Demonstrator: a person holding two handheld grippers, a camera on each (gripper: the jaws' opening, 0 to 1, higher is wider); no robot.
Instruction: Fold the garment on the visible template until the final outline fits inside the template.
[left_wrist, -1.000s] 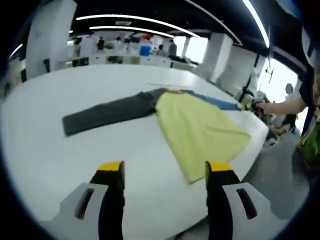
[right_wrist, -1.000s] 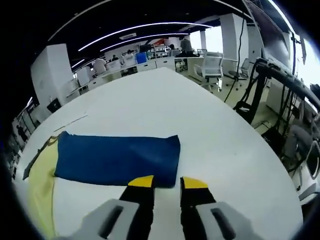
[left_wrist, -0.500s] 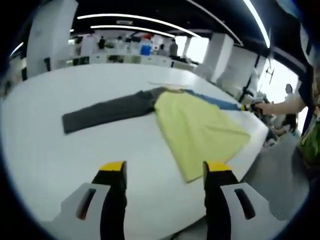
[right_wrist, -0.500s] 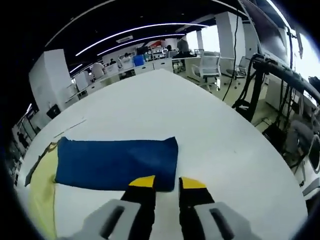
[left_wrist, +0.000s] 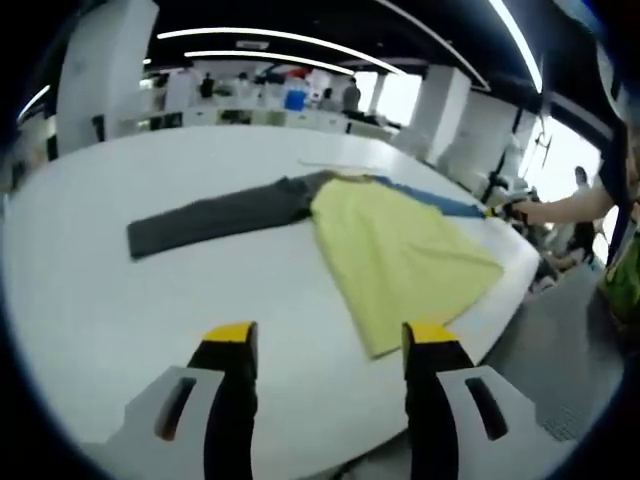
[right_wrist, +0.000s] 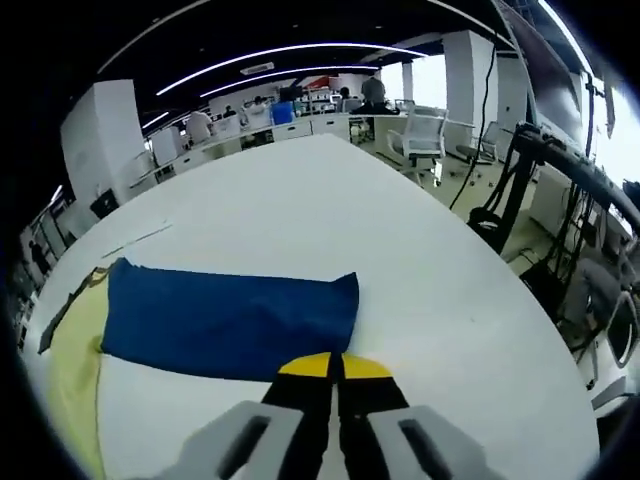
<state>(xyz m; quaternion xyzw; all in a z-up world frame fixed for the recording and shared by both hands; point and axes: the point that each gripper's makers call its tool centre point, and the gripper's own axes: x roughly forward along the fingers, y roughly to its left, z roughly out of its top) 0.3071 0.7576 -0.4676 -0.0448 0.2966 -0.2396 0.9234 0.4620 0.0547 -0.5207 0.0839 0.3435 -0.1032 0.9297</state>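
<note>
A yellow template sheet (left_wrist: 400, 255) lies flat on the white table (left_wrist: 120, 300), reaching its right edge. Dark grey trousers (left_wrist: 220, 215) stretch out to the left from the sheet's far corner. Beyond the sheet lies a folded blue cloth (left_wrist: 430, 203), seen close in the right gripper view as a blue rectangle (right_wrist: 230, 318) beside the template (right_wrist: 75, 340). My right gripper (right_wrist: 335, 365) is shut on the blue cloth's near edge by its right corner; it also appears as the right gripper (left_wrist: 497, 211) held by a person's hand. My left gripper (left_wrist: 331, 335) hovers open over bare table before the sheet.
The table edge (right_wrist: 540, 330) drops off to the right, with chairs, cables and equipment (right_wrist: 560, 170) past it. A thin strip (right_wrist: 140, 240) lies on the far table top. Desks and people stand at the back of the room (left_wrist: 290, 100).
The right gripper's jaws have come together at the blue cloth's near edge. The left gripper has stayed open and drifted only slightly.
</note>
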